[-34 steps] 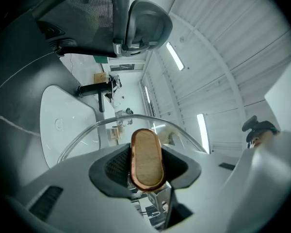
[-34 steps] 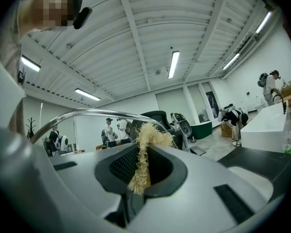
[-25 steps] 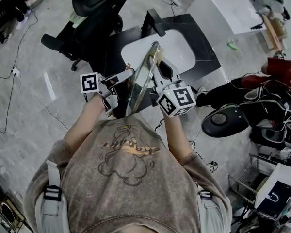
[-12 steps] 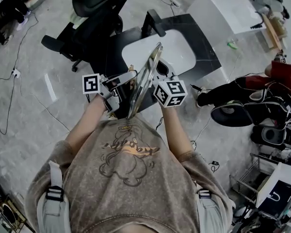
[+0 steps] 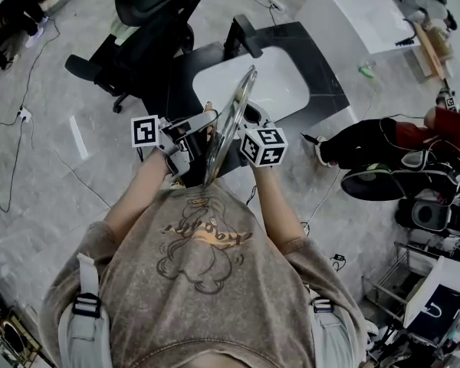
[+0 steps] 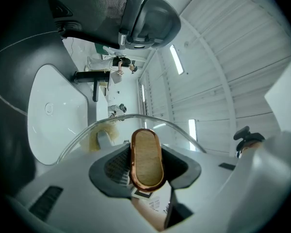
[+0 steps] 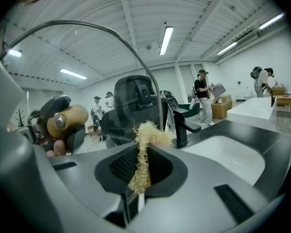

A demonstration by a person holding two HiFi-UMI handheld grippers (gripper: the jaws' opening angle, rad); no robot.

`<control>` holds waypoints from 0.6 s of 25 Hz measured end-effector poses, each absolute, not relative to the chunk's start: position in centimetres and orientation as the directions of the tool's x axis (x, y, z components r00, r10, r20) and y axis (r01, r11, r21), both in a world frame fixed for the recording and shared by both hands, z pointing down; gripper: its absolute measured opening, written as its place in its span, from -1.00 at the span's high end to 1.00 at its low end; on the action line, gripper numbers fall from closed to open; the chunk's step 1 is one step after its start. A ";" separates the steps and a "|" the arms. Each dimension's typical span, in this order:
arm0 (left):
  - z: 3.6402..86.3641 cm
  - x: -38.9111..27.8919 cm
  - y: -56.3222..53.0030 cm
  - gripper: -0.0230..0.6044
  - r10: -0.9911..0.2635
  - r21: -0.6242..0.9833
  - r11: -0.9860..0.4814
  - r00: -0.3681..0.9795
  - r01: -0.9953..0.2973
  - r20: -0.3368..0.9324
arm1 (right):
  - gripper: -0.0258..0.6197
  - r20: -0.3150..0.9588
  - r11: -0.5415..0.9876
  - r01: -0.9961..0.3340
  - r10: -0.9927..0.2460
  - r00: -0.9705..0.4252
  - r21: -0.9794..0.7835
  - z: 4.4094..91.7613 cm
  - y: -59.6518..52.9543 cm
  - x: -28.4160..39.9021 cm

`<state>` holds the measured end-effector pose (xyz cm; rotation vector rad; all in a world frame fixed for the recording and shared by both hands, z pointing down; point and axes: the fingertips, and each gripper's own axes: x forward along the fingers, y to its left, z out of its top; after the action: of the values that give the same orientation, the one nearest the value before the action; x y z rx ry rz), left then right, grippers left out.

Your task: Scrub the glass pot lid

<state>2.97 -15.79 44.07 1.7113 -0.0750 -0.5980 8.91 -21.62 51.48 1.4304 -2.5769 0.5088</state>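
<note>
Nearest to me, both forearms are reaching out over the near edge of the black counter [image 5: 326, 83].

The left gripper [image 5: 192, 142] is clamping the wooden knob [image 6: 146, 159] of the glass lid [image 5: 230, 121]. The jaws are closing on both sides of the knob, partway in, with the knob filling the gap.

The lid is standing on edge between the two grippers, in the air over the near side of the counter. Its rim is running from near to far.

The right gripper [image 5: 249, 123] is sitting just right of the lid, pinching a straw-coloured fibre scrubber [image 7: 144, 144]. Those jaws are narrow, with the fibres squeezed between them and the tuft sticking out towards the glass. Through the lid, the left gripper view is showing the tuft right at the glass; it looks like contact, though I can't confirm it.

Beyond the lid, the white sink [image 5: 284, 83] is lying in the counter, with the black faucet [image 5: 241, 35] at its far edge. Further left, an office chair [image 5: 149, 6] is standing on the floor. Far right, a white box [image 5: 360, 14] is sitting.
</note>
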 end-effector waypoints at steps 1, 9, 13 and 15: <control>44.0 3.0 -15.8 0.35 -0.369 0.932 -0.240 0.862 0.272 -0.347 | 0.80 0.303 0.486 -0.845 -0.789 -0.534 -0.222 52.0 -21.5 8.9; 44.3 2.8 -16.4 0.35 -0.383 0.932 -0.237 0.855 0.273 -0.348 | 0.80 0.355 0.494 -0.829 -0.750 -0.559 -0.262 54.6 -20.3 8.3; 44.4 2.6 -16.7 0.35 -0.388 0.933 -0.237 0.854 0.271 -0.347 | 0.80 0.379 0.510 -0.814 -0.721 -0.581 -0.279 55.4 -19.5 7.7; 44.5 2.6 -16.7 0.35 -0.392 0.933 -0.237 0.852 0.271 -0.347 | 0.80 0.390 0.520 -0.804 -0.703 -0.594 -0.287 55.8 -18.9 7.4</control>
<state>2.55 -16.75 44.45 1.7019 -0.0944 -0.6186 7.38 -18.89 55.82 1.2791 -2.5365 0.6543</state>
